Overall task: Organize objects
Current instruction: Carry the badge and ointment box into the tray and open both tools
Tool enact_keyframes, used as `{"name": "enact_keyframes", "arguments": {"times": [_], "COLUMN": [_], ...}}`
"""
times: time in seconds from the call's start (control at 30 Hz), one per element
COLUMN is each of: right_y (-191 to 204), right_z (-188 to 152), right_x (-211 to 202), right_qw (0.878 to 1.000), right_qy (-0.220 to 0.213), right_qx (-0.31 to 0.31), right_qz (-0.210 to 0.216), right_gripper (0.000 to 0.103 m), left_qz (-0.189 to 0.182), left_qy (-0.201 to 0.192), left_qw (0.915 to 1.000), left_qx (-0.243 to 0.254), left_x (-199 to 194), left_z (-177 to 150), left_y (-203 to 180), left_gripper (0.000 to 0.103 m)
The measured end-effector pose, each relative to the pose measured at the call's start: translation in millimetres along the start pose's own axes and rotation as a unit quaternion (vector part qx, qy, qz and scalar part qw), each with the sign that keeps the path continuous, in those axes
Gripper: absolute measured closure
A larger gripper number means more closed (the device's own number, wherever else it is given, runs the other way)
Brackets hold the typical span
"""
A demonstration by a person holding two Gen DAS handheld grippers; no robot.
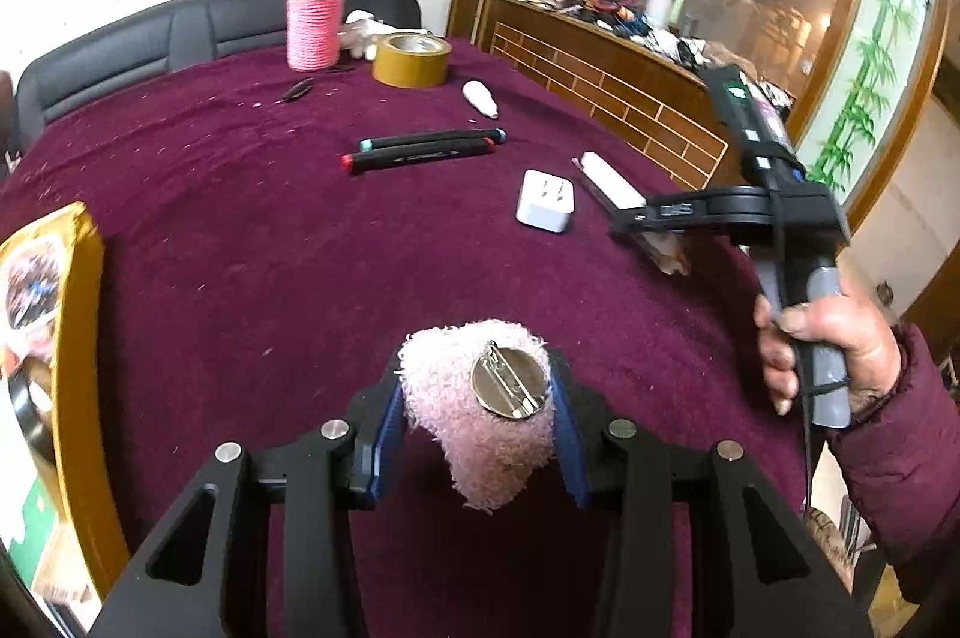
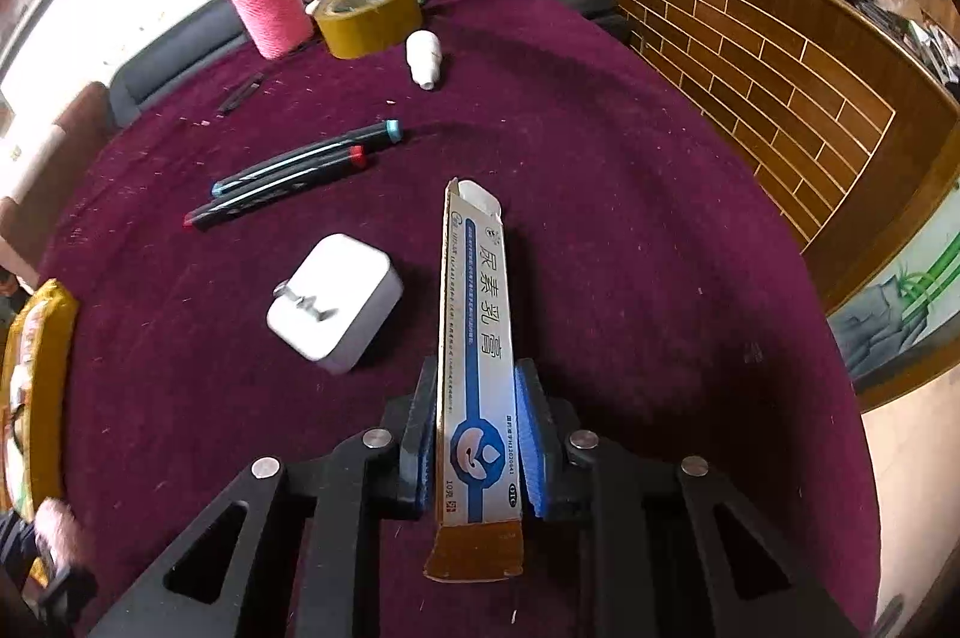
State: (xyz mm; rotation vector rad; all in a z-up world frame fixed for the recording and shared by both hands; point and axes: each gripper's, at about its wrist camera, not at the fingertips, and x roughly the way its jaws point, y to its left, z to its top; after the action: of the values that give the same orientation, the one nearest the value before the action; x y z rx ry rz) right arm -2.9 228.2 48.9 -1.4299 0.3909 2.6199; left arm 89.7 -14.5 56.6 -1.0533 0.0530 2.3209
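In the left wrist view my left gripper (image 1: 474, 389) is shut on a fluffy pink brooch (image 1: 456, 434), whose round metal pin back (image 1: 510, 383) faces up, above the purple tablecloth (image 1: 240, 230). My right gripper (image 2: 474, 404) is shut on a long white-and-blue ointment box (image 2: 474, 290); both blue pads (image 2: 531, 434) press its sides near the brown end flap. The box points away over the cloth. From the left wrist view, the right gripper (image 1: 636, 221) sits at the table's right edge, held by a hand (image 1: 834, 356), with the box (image 1: 606, 179) in its fingers.
A white plug adapter (image 2: 333, 302) lies just left of the box. Two black markers (image 2: 294, 176) lie beyond it. A white bottle (image 2: 425, 59), tape roll (image 2: 369, 17) and pink yarn spool (image 2: 270, 8) stand at the back. A yellow box (image 1: 72, 338) lies at the left edge, a wooden counter (image 2: 750, 56) on the right.
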Motion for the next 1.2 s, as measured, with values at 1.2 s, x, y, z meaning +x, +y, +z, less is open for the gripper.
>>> {"name": "enact_keyframes", "arguments": {"times": [1.2], "right_y": [354.3], "right_z": [-67.1], "right_x": [-44.7], "right_qw": [0.938], "right_qy": [0.08], "right_qx": [-0.213], "right_qz": [0.263], "right_gripper": [0.077], "left_qz": [0.157], "left_qy": [-0.037], "left_qw": [0.9589], "left_qx": [-0.234], "left_x": [-131.9], "left_z": [-103.5], "left_y": [219.5], "left_gripper": [0.061]}}
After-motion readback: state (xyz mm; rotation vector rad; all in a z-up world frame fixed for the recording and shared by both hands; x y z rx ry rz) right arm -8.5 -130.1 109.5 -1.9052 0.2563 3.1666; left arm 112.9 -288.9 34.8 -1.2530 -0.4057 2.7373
